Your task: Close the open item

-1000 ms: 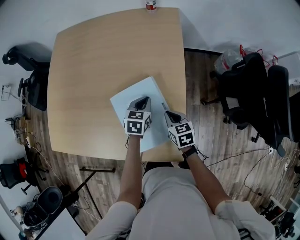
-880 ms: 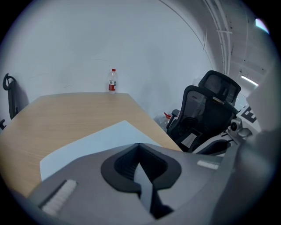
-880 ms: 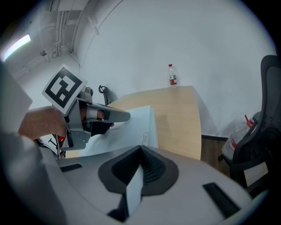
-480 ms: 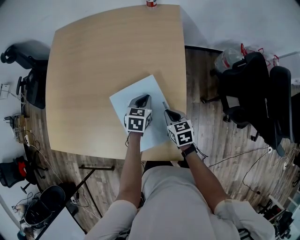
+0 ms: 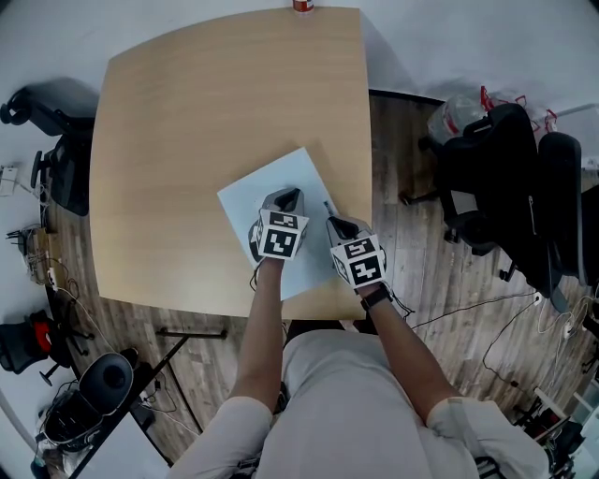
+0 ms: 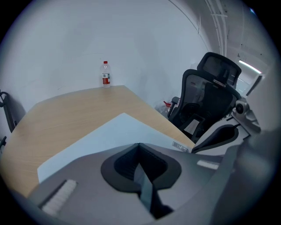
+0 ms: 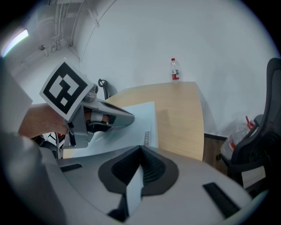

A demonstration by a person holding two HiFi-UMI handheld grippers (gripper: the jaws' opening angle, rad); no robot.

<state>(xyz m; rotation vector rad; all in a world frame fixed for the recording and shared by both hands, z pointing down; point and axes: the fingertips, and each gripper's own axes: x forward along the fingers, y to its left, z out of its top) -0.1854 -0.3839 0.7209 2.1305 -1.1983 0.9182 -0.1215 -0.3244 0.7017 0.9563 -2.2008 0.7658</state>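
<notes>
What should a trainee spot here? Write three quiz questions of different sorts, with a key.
1. True or false: the bottle stands on the pale blue item.
2. On the left gripper, the jaws are: A) wide apart, B) together, C) clamped on the bottle.
3. Fill in: the pale blue item lies flat on the wooden ____.
Key: 1 false, it stands at the far edge of the table; 2 B; 3 table.

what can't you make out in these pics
Pale blue flat item: head view, left gripper and right gripper cover its near part; open or closed, cannot tell.
Bottle: head view, cut off by the top edge.
Strip label on the item's edge: right gripper view, print too small.
</notes>
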